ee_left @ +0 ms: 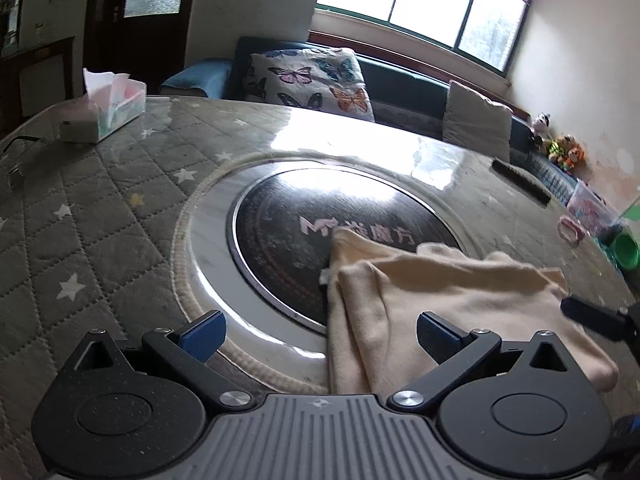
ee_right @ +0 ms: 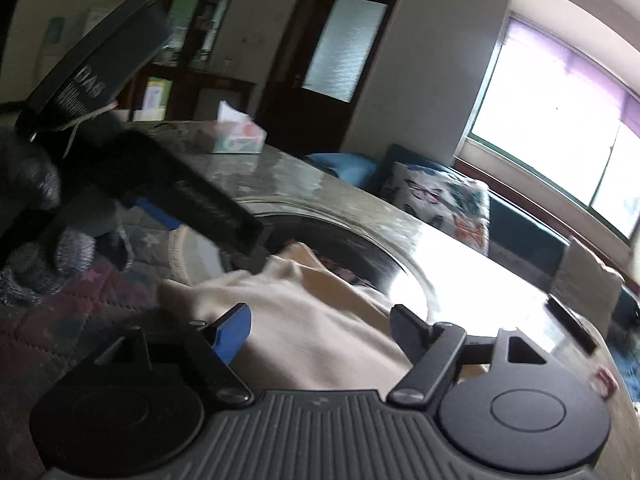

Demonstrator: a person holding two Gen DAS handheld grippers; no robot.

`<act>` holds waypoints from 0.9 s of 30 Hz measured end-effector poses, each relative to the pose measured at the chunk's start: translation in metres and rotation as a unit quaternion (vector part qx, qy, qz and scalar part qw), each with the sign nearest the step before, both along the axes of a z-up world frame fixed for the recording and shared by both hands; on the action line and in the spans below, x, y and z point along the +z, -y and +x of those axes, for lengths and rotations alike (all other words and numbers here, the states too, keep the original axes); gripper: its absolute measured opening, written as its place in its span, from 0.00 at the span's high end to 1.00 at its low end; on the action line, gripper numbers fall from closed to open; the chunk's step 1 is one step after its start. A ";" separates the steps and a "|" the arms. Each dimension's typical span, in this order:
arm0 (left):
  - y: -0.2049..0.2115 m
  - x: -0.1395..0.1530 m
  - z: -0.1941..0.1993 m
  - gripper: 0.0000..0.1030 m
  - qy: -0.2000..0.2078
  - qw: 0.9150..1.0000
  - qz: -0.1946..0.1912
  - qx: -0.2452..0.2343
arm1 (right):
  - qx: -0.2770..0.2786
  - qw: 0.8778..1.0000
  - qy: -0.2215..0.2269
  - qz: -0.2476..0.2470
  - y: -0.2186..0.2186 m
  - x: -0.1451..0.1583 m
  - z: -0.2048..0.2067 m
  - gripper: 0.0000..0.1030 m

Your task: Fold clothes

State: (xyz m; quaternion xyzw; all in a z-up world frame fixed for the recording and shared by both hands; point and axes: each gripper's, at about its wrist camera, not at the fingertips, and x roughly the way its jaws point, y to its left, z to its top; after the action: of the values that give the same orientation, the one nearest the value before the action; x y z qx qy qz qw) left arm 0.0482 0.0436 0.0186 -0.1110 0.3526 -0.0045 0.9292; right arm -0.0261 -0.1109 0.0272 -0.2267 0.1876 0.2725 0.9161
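Observation:
A cream garment (ee_left: 440, 292) lies crumpled on the table, part of it over the dark round plate. My left gripper (ee_left: 320, 336) is open just above the table, its left finger over the plate's rim and its right finger over the cloth's near edge. Nothing is between its pads. In the right wrist view the cream garment (ee_right: 320, 320) spreads under and between the fingers of my right gripper (ee_right: 320, 332), which is open with the pads clear of the fabric. The left gripper (ee_right: 214, 230) shows at upper left, held by a hand in a grey knit glove (ee_right: 36, 196).
The round table has a grey quilted cover with stars (ee_left: 80, 220) and a dark glass plate (ee_left: 300, 232) in its middle. A tissue box (ee_left: 108, 108) stands far left, a remote (ee_left: 520, 180) far right, a green cup (ee_left: 626, 248) at the right edge. A sofa with a butterfly pillow (ee_left: 312, 80) lies behind.

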 end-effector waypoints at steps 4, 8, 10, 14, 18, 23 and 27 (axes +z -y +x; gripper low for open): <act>0.013 -0.006 -0.006 0.00 0.000 0.999 0.029 -0.018 | -0.031 0.999 -0.005 -0.014 0.013 -0.008 0.005 0.24; 0.021 -0.010 -0.011 0.00 0.000 0.998 0.048 -0.028 | -0.046 0.999 -0.005 -0.016 0.024 -0.013 0.003 0.23; 0.021 -0.011 -0.011 0.00 0.001 0.998 0.049 -0.028 | -0.058 0.998 -0.005 -0.015 0.033 -0.013 0.002 0.22; 0.021 -0.011 -0.009 0.00 0.000 0.998 0.050 -0.028 | -0.086 0.996 -0.003 -0.006 0.055 -0.012 -0.001 0.21; 0.022 -0.011 -0.008 0.00 0.000 0.998 0.053 -0.027 | -0.110 0.994 -0.019 0.014 0.079 -0.009 -0.001 0.21; 0.022 -0.012 -0.008 0.00 0.000 0.998 0.057 -0.029 | -0.140 0.990 -0.028 -0.001 0.102 -0.020 -0.002 0.21; 0.021 -0.011 -0.008 0.00 -0.001 0.998 0.057 -0.029 | -0.143 0.989 -0.035 0.009 0.113 -0.018 -0.006 0.21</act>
State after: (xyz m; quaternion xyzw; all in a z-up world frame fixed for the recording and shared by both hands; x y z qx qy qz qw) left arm 0.0404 0.0223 0.0073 -0.0474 0.3562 -0.0113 0.9331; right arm -0.0323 -0.2235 0.0095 -0.1794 0.2479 0.1483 0.9404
